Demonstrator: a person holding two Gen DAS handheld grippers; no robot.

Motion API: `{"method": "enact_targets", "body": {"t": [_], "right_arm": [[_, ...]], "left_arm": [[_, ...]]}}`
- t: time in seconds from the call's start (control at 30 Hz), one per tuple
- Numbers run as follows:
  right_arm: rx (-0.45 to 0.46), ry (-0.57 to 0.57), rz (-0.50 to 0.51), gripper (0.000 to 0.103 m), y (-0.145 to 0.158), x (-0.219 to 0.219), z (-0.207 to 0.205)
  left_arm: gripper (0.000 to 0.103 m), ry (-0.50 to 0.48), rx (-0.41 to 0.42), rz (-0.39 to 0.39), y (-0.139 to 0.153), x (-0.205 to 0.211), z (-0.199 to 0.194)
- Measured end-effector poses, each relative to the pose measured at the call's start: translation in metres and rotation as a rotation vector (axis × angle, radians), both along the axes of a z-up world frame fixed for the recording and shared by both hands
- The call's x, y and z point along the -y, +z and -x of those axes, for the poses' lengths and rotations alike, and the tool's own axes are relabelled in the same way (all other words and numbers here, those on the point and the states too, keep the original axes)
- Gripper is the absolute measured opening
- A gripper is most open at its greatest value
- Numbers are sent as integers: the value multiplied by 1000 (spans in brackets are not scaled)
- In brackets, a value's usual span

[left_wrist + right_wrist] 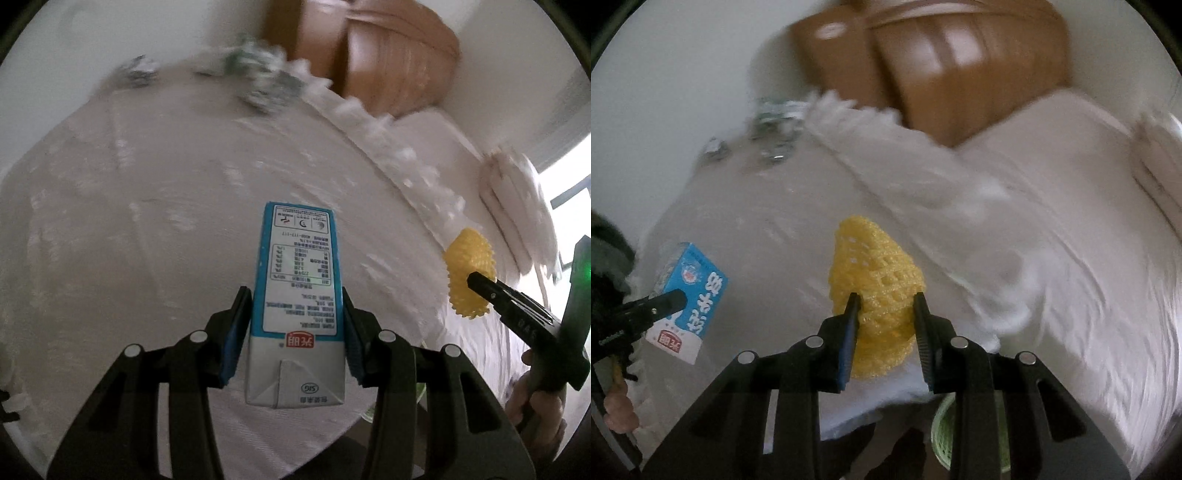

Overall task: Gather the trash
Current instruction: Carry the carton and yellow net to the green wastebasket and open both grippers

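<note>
I read both views as dim and flat, with daylight entering from a blown-out window (565,162). Fisheye bending and black vignetting mark every edge. Motion blur smears the bed (1052,240) and headboard (960,66); only the carton (299,295) print is sharp.

The right tool (886,295) clamps a yellow foam net (877,273) above the white bedding (1052,240).
</note>
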State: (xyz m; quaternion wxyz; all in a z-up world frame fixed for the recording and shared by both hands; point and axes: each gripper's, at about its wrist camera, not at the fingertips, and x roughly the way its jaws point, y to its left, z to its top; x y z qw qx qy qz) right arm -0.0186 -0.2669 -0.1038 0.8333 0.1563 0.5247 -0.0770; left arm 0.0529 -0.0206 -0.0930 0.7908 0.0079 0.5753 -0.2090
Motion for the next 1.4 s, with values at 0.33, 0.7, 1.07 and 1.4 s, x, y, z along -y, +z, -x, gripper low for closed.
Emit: {"method": "enact_targets", "body": {"t": [0.33,0.7,1.07,1.4], "right_arm": [[11,-187,80,29,2,77,94],[-78,-495,22,29,-31,154,219],[-122,-587,-40,30,-65,171,280],[-135,-584,-53,30,-72,171,281]], "left_arm": [[45,-378,20,13,13,126,66],[45,-878,-90,-112,-74,273,169],[46,-1043,-119,-247,-141,314,236],[91,-1017,-52,-213,-111,311,234]]}}
